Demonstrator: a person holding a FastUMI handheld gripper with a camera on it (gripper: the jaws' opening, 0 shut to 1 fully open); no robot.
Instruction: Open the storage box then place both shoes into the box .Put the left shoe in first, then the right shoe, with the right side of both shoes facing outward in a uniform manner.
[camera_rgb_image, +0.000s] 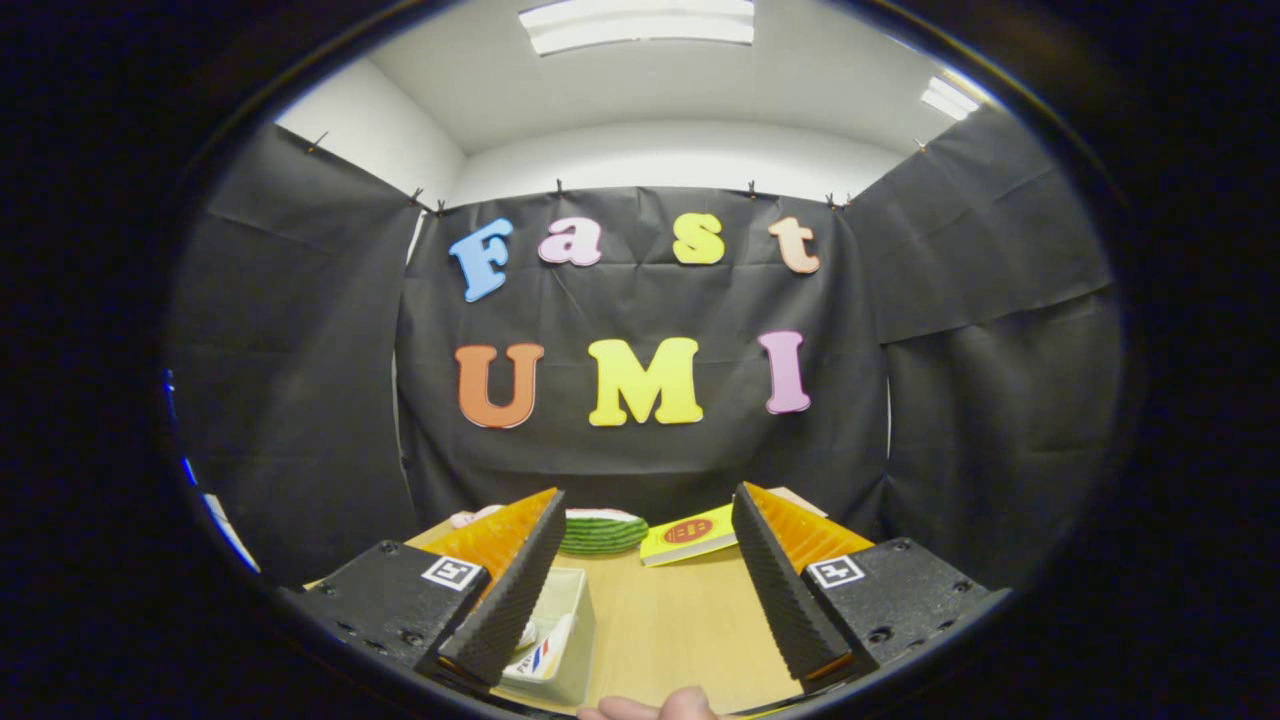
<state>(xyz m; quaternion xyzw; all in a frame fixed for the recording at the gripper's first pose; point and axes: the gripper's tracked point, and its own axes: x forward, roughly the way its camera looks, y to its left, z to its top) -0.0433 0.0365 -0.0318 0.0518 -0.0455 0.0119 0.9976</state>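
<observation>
My gripper (648, 495) is held level above a wooden table (680, 630), open, with a wide gap and nothing between the fingers. A translucent white storage box (572, 610) stands on the table just beside the left finger (510, 570), which partly hides it. Inside the box lies a white item with red and blue stripes (540, 657), seemingly a shoe; little of it shows. I cannot tell whether the box has a lid on.
At the table's far edge, beyond the fingers, lie a green striped round object (600, 533) with something pink on top and a yellow flat packet (690, 535). Black cloth walls close the booth behind. A person's fingertip (655, 708) shows at the near edge.
</observation>
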